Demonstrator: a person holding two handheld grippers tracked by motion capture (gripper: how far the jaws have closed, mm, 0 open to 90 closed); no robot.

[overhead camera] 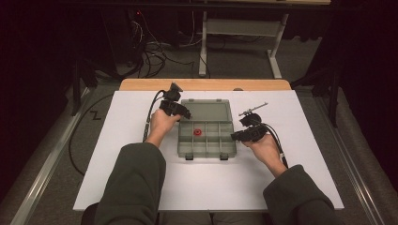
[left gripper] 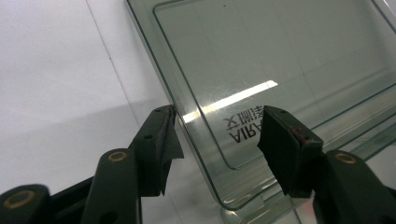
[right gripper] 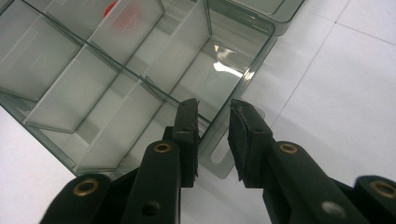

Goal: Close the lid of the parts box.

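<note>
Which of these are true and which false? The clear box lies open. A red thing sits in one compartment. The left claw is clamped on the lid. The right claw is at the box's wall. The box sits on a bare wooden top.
1. The clear box lies open: true, its lid is folded back flat on the far side.
2. A red thing sits in one compartment: true.
3. The left claw is clamped on the lid: false, its jaws stand apart around the lid's corner, not pressing on it.
4. The right claw is at the box's wall: true, its jaws straddle the wall near a latch tab.
5. The box sits on a bare wooden top: false, it sits on a white sheet.
</note>
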